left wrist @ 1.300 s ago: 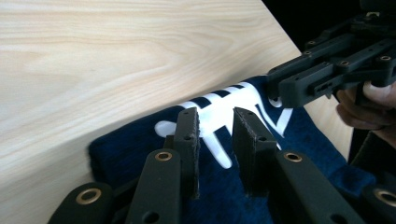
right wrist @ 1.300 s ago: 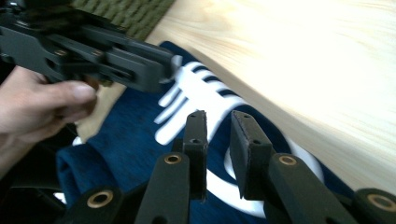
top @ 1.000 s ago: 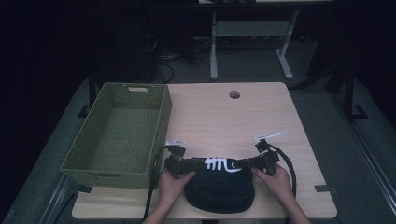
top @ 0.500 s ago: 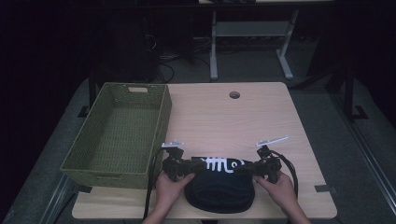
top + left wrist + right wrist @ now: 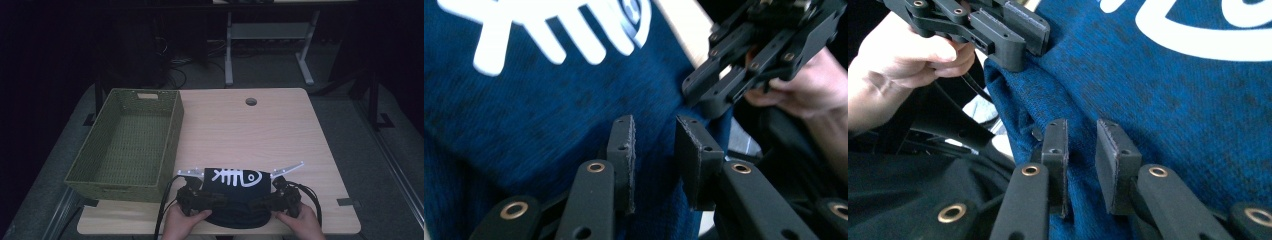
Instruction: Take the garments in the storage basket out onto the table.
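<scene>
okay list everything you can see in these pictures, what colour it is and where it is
Folded garment: one, dark blue with a white fish-skeleton print, near edge of the table, between the two grippers.
Basket: one, green woven, left side of the table, nothing visible inside.
Table: one, light wood, with a round hole near its far edge.
Stand legs: pale grey, on the dark floor behind the table.
Left gripper: one, black, at the garment's left end; a gap shows between its pads, with fabric behind it.
Right gripper: one, black, at the garment's right end; a gap shows between its pads too.
Hands: two, at the bottom edge, each holding a gripper.
</scene>
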`<state>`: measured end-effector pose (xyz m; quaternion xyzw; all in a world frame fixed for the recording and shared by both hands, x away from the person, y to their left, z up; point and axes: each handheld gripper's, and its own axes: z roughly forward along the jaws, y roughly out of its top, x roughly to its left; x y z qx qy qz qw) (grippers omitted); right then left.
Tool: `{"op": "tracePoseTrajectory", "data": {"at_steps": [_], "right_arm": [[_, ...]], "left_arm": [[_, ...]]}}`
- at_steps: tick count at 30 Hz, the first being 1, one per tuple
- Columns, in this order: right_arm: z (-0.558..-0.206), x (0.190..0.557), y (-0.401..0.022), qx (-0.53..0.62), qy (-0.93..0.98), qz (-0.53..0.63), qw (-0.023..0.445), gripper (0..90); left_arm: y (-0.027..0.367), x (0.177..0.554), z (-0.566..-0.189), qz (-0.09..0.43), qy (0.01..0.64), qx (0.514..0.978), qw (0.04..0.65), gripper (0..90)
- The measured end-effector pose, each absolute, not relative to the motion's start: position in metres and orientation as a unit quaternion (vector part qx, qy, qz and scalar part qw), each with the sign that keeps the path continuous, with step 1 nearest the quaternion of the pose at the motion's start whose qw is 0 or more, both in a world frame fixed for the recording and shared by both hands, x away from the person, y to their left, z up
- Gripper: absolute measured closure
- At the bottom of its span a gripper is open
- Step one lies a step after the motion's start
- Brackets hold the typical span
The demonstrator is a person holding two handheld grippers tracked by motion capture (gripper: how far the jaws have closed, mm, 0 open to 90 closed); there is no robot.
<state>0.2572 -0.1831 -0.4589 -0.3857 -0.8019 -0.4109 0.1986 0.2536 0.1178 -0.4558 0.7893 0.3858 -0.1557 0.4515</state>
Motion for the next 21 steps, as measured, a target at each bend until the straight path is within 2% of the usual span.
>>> {"op": "tracePoseTrajectory", "data": {"at_steps": [4,9,17,21], "right_arm": [[-0.467,0.255,-0.185,-0.387,-0.802,-0.406,0.205,77.5],[-0.47,0.253,-0.182,-0.379,-0.814,-0.399,0.188,80.5],[-0.474,0.257,-0.188,-0.387,-0.813,-0.397,0.179,87.7],[-0.472,0.26,-0.192,-0.393,-0.814,-0.392,0.17,88.2]], "left_arm": [[0.121,0.25,-0.463,-0.151,0.384,0.795,0.445,70.5],[0.12,0.246,-0.465,-0.13,0.377,0.804,0.441,71.4],[0.117,0.247,-0.469,-0.124,0.382,0.798,0.449,71.9],[0.113,0.251,-0.47,-0.123,0.383,0.796,0.452,72.4]]}}
